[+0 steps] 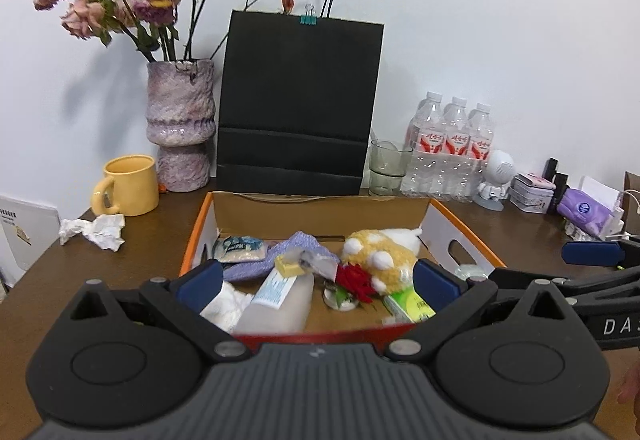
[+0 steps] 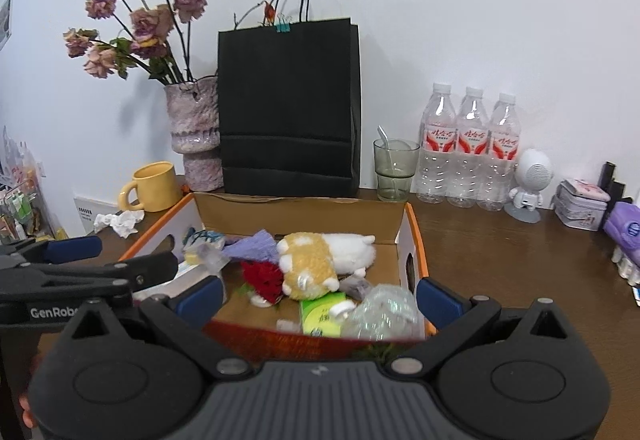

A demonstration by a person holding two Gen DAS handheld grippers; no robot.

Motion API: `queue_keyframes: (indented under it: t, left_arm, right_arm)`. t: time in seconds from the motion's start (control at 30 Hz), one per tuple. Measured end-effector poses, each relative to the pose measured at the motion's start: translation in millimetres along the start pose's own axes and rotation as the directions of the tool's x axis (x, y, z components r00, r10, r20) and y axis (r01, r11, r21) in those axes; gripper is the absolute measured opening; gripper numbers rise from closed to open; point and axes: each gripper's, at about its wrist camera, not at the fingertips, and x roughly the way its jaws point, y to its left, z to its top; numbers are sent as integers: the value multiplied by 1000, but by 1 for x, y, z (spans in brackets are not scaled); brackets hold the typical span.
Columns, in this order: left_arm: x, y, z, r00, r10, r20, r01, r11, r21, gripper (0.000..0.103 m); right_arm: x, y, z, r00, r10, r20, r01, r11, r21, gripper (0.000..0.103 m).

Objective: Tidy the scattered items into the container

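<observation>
An open cardboard box (image 1: 320,206) (image 2: 298,208) with orange rims stands mid-table. In it lie a yellow-and-white plush toy (image 1: 380,254) (image 2: 316,264), a red flower (image 1: 356,282) (image 2: 262,278), a purple cloth (image 1: 276,256), a white tube (image 1: 280,300), a green packet (image 1: 412,306) (image 2: 322,316) and a crumpled clear plastic bag (image 2: 382,310). A crumpled tissue (image 1: 94,230) (image 2: 120,221) lies on the table left of the box. My left gripper (image 1: 316,282) is open and empty over the box's near edge. My right gripper (image 2: 320,298) is open and empty there too.
At the back stand a yellow mug (image 1: 130,186), a vase of dried roses (image 1: 180,124), a black paper bag (image 1: 298,104), a glass (image 1: 386,166), three water bottles (image 1: 450,148) and a small white robot figure (image 1: 496,180). Tins and a purple tissue pack (image 1: 584,210) sit far right.
</observation>
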Motion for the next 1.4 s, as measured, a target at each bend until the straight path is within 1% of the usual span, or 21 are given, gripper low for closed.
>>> queue_keyframes:
  t: [0.27,0.53,0.6,0.67,0.73,0.83,0.93,1.0,1.1,1.4]
  left_arm:
    - [-57,0,-15,1000,-8,5,8,1000,-2,103]
    - [-92,0,-26,1000,1,11,-1,1000,0,103]
    - [-95,1,-27,1000,-3,5,3,1000,-3,103]
    - [-101,2,-29,1000,-6,17,6,1000,-4,103]
    - [-103,1,-32,1000,9,19,-9,1000,-7,103]
    - [-107,1,-34,999,19,35,-20,1000,4,103]
    - [-107,1,-34,1000,25,19,-25,1000,3,103]
    - [-109,0,-35,999,31,33,-32,999,12,103]
    - [-109,0,-35,999,37,22,-37,999,10,103]
    - [-111,-1,-36,998,48,38,-49,999,18,103]
  right_arm:
    - [-58,21,-20,1000,-7,20,7,1000,-3,103]
    - [-96,38,-35,999,-9,32,9,1000,-4,103]
    - [-100,40,-37,1000,-11,22,11,1000,7,103]
    - [-105,42,-39,999,-11,35,11,1000,-1,103]
    - [-108,44,-40,1000,-4,28,4,1000,8,103]
    - [-110,47,-41,999,-5,32,6,1000,-13,103]
    - [-109,48,-42,1000,-4,18,4,1000,-2,103]
    - [-110,49,-43,1000,-2,26,3,1000,-2,103]
    - [-110,49,-45,1000,0,18,0,1000,6,103]
    - [-111,47,-46,1000,1,23,-2,1000,12,103]
